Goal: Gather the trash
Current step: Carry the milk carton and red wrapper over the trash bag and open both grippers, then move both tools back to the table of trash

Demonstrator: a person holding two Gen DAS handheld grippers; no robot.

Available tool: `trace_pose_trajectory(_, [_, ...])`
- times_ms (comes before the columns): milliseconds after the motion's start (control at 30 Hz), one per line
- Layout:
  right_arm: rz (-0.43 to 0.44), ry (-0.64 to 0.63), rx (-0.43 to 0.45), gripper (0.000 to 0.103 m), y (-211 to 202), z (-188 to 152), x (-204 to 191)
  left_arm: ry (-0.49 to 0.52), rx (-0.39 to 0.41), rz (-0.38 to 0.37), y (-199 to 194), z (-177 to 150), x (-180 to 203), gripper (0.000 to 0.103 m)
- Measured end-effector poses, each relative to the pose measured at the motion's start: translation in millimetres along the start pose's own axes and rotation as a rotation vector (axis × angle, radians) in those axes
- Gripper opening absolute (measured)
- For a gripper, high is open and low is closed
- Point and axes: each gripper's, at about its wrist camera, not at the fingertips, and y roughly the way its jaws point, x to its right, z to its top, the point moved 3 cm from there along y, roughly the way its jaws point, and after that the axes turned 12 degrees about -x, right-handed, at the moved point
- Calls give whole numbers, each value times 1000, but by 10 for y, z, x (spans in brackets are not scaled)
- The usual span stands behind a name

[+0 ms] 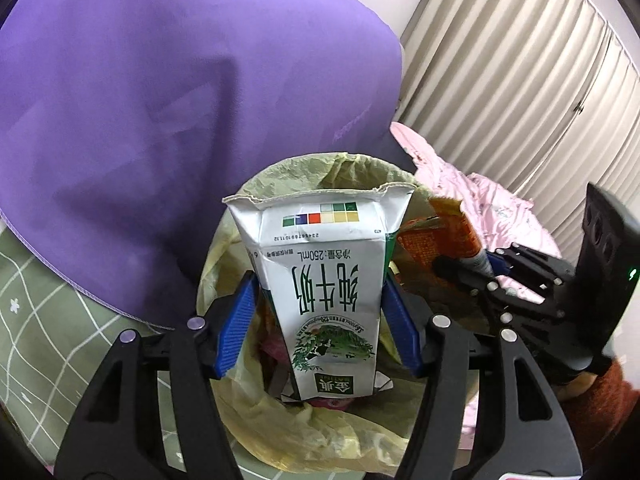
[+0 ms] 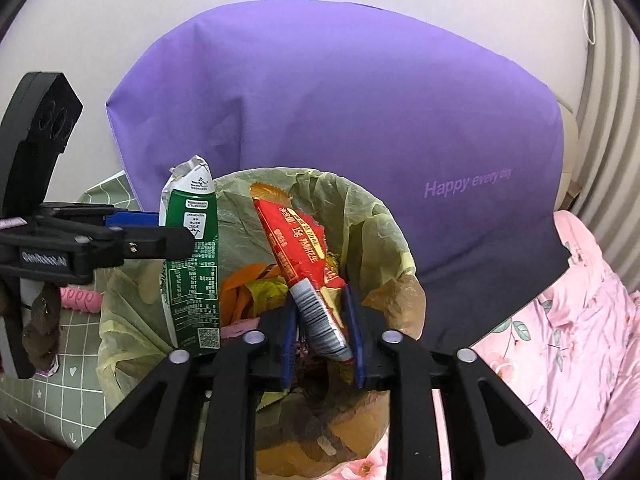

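Both bits sit over the yellow-green lined bin (image 2: pixel 376 216), near its rim. Left gripper (image 1: pixel 318 304) clamps the white-green milk carton (image 1: pixel 320 272); right gripper (image 2: pixel 322 328) (jaws narrow, barely gripping) has the red snack wrapper (image 2: pixel 300 256). Imo open both fully w/o lifting.

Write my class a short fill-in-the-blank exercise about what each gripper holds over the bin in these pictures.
1. The left gripper holds a white and green milk ____.
2. The right gripper has a red snack ____ between its pads.
3. Both items hang over a bin lined with a yellowish plastic bag, in front of a large ____ fabric bag.

Missing words: carton; wrapper; purple
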Motion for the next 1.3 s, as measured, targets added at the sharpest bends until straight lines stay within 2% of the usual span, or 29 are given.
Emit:
trace_pose_trajectory(100, [-13, -6, 8, 47, -38, -25, -31, 5, 15, -30, -101, 33, -11, 62])
trace_pose_trajectory(233, [-16, -5, 11, 50, -93, -58, -64, -8, 72, -5, -365, 13, -66, 66])
trace_pose_trajectory(367, [-10, -3, 35, 53, -188, -35, -112, -50, 158, 80, -682, -121, -246, 69])
trace_pose_trajectory(433, [2, -12, 53, 54, -248, -3, -186, -78, 203, 157, -859, -254, -403, 69])
trace_pose_trajectory(567, [42, -43, 92, 54, -344, 89, -437, -141, 241, 273, -1113, -576, -721, 69])
trace_pose_trajectory(600, [57, -53, 100, 58, -350, 119, -488, -164, 243, 286, -1163, -653, -810, 69])
trace_pose_trajectory(833, [222, -181, 121, 62, -315, 240, -1218, -343, 249, 417, -1593, -1469, -1451, 69])
trace_pose_trajectory(1100, [397, -406, -22, 62, 23, -37, -2389, -585, 281, 487, -2001, -2434, -1996, 69])
trace_pose_trajectory(1200, [402, -516, -72, 62, 142, -250, -2786, -644, 288, 506, -2070, -2679, -2083, 69])
trace_pose_trajectory(1300, [474, -560, -110, 62, 220, -391, -3069, -693, 284, 520, -2107, -2932, -2158, 69])
